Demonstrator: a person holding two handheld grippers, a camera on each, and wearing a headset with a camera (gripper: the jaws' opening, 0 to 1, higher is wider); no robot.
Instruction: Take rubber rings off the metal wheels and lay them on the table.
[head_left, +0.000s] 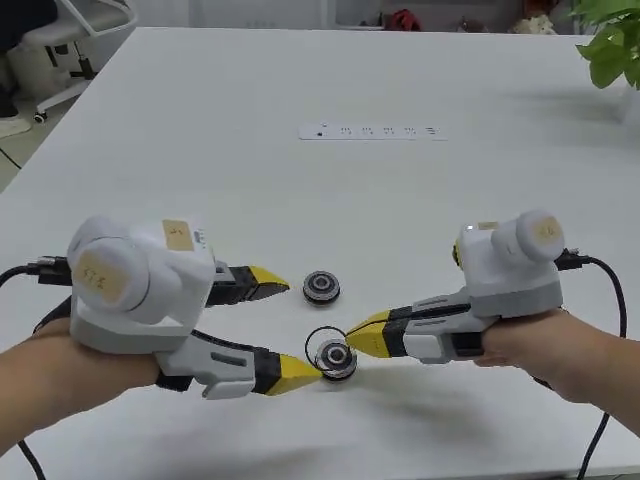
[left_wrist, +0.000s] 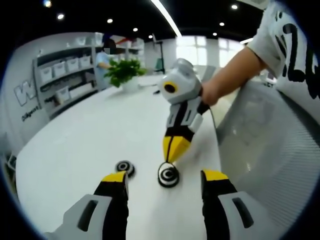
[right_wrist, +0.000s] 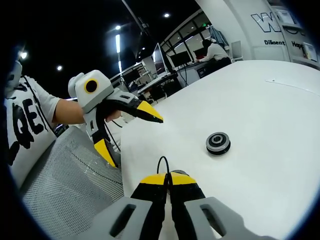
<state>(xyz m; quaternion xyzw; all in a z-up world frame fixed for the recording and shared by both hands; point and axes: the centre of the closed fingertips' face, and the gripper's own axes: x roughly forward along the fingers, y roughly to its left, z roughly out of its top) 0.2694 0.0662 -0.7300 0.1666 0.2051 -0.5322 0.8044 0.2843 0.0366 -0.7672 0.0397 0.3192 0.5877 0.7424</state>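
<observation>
Head view first: we see the left tool with its yellow tips spread wide, the lower tip just beside the near wheel on the white tabletop. The right tool comes in from the other side, tips pressed together on a thin black rubber ring that loops up beside that wheel. A second wheel lies apart, a little farther back, and a power strip sits well beyond.

Left gripper view: our left tool stands spread, with the near wheel on the tabletop between its tips and the second wheel off to one side. The right tool points down at the near wheel.

Right gripper view: the right tool pinches the rubber ring, whose loop rises from the closed tips. The second wheel rests ahead, and the left tool shows spread.
</observation>
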